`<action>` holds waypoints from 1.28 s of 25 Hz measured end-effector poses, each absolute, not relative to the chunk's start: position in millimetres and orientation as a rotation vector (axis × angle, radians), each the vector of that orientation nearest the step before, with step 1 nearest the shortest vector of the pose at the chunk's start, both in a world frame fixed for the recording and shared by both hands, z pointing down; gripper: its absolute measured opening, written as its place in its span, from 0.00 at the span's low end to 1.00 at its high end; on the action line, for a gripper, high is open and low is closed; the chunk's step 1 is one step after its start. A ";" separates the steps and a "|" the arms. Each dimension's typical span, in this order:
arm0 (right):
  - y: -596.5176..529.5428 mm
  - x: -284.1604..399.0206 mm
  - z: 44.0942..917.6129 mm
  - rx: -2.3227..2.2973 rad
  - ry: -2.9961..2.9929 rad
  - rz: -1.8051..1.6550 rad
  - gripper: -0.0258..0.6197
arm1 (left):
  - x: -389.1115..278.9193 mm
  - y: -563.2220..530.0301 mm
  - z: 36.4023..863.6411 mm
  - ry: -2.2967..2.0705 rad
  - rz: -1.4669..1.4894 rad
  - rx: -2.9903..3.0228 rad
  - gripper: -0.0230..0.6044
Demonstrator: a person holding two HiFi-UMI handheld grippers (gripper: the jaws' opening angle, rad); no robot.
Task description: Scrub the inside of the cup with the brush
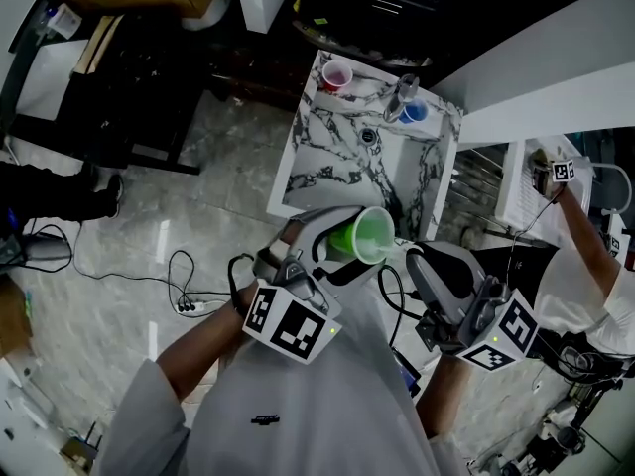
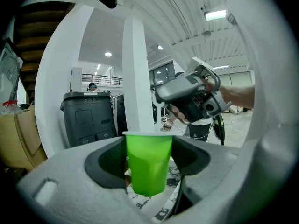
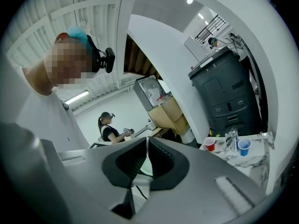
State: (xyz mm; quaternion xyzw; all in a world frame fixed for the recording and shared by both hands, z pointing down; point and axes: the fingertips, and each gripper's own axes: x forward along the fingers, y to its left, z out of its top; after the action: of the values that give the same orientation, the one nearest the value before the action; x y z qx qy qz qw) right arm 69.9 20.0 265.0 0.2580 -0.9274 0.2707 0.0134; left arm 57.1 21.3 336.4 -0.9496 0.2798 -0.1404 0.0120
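The green cup (image 1: 371, 234) was off the tabletop (image 1: 327, 172), held in the air in front of the person's chest. The left hand-held gripper (image 2: 149, 158) had it pinched across the body, with the jaws pressed on either side of its wall. In the head view its long axis ran roughly sideways, and the pale open mouth was turned toward the person's right. The right hand-held gripper (image 3: 146, 157) hung just beside the mouth on that side, a little nearer the body. That made it the closer of the two to the opening, and so, by my reading, the one that would have to reach in. Its jaws were drawn together to a thin slit, with nothing I could make out between them, and no brush was identifiable in any view. The cup looked like translucent bright-green plastic, tapered toward the base, with a plain rim and no visible contents. A red cup (image 1: 336, 74) and a blue cup (image 1: 415, 113) stood well apart from it at the far end of the tabletop.
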 end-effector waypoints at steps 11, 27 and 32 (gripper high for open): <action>-4.2 91.7 276.0 0.963 -2.808 0.811 0.07 | 63.4 24.0 333.0 0.828 -0.431 -2.971 0.52; -3.3 44.4 268.8 0.765 -2.902 0.801 0.07 | 61.0 10.1 334.8 0.858 -0.430 -2.970 0.52; 8.5 47.1 272.8 0.693 -2.844 0.731 0.07 | 59.8 9.4 336.0 0.865 -0.430 -2.971 0.52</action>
State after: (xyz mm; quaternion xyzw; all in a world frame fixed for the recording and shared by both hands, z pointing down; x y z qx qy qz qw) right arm 47.1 8.5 272.8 0.2293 -0.9408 0.2418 0.0620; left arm 59.8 9.4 336.0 -0.9509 0.2770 -0.1376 0.0089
